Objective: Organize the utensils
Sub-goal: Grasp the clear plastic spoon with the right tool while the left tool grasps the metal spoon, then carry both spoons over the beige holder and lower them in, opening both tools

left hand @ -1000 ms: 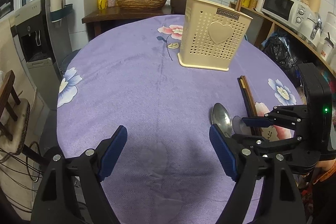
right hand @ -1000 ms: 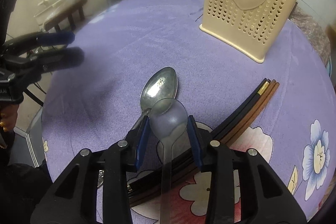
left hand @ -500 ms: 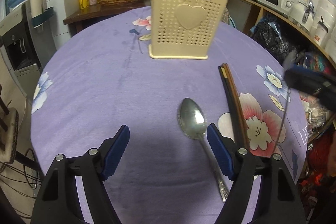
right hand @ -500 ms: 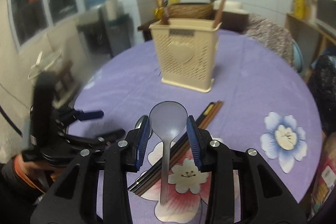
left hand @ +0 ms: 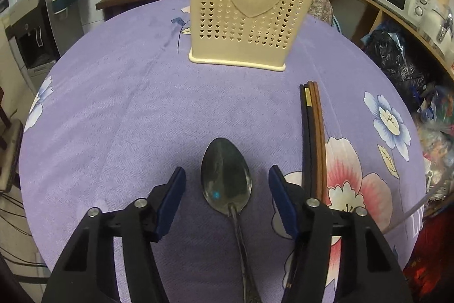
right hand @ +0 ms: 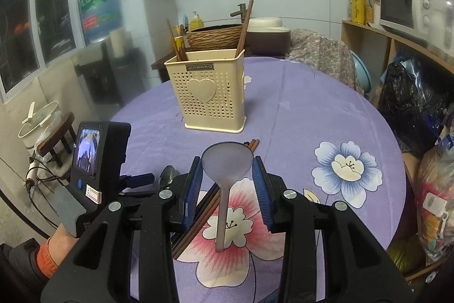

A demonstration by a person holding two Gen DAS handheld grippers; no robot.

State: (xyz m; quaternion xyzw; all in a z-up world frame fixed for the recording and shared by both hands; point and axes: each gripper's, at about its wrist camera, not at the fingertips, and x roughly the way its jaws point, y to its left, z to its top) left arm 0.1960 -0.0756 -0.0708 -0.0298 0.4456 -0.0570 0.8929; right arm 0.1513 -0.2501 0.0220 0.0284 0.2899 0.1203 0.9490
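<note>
A metal spoon (left hand: 227,178) lies on the purple tablecloth (left hand: 127,110), bowl toward the cream utensil holder (left hand: 252,10). My left gripper (left hand: 227,200) is open, its fingers on either side of the spoon's bowl, low over the cloth. Dark chopsticks (left hand: 310,132) lie just right of it. My right gripper (right hand: 227,189) is shut on a translucent plastic spoon (right hand: 227,163) and holds it above the table, bowl up. The holder (right hand: 210,93) stands beyond it with chopsticks inside. The left gripper (right hand: 136,181) and metal spoon (right hand: 167,175) show at its lower left.
A microwave (right hand: 408,7) and shelf stand at the right with black bags (right hand: 408,101) below. A wicker basket (right hand: 215,36) and rice cooker (right hand: 266,30) sit behind the table. A water dispenser (left hand: 37,27) stands at the left. A stool with a pot (right hand: 42,127) is at the left.
My left gripper moved right and forward until its open fingers straddle the metal spoon. My right gripper lifted the plastic spoon up off the table and pulled back.
</note>
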